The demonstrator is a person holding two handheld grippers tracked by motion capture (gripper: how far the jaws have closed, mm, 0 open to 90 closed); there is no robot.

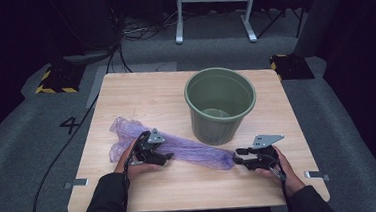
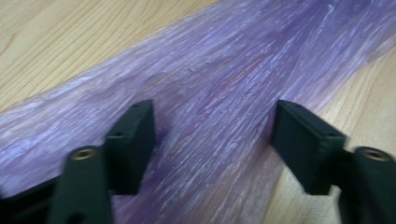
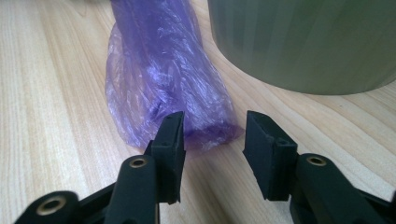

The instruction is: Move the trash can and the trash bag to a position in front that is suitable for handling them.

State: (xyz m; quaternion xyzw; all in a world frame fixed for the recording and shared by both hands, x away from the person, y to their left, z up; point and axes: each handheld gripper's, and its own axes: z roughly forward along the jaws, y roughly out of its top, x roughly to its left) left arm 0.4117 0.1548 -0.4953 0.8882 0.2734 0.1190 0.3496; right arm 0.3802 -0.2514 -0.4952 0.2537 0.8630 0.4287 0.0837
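A crumpled purple plastic bag [image 1: 179, 145] lies stretched across the wooden table [image 1: 140, 92], from the left toward the right front. My left gripper [image 1: 165, 158] sits over the bag's middle, open, its jaws straddling the purple film [image 2: 215, 116]. My right gripper [image 1: 236, 159] is at the bag's right end, open, with the bag's rolled end [image 3: 163, 93] just ahead of its jaws. A green plastic bin [image 1: 220, 103] stands upright behind the bag; its wall [image 3: 303, 42] fills the upper right of the right gripper view.
Bare wood [image 1: 192, 188] lies along the table's front edge. Metal clips [image 1: 76, 183] stick out at the table's front corners. Beyond the table, cables [image 1: 140, 31] and a white frame [image 1: 214, 9] sit on the grey floor.
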